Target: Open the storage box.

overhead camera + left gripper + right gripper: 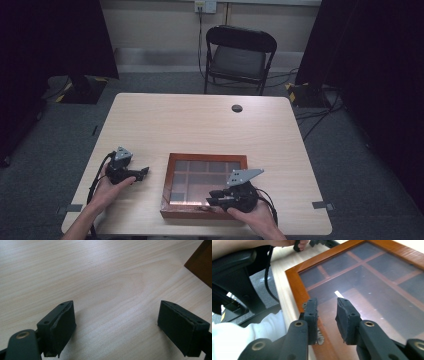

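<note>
The right gripper (326,305), its jaws narrowed but pinching nothing, is hovering over the wooden box's (166,186) glass lid (372,287); the left gripper (116,327) is resting spread wide above the table (100,272).

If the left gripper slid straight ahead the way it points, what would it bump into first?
Probably the wooden box. The left gripper, jaws open, points across bare table toward the box's left side. In the left gripper view the box sits off to the right, so it might just slip past.
</note>
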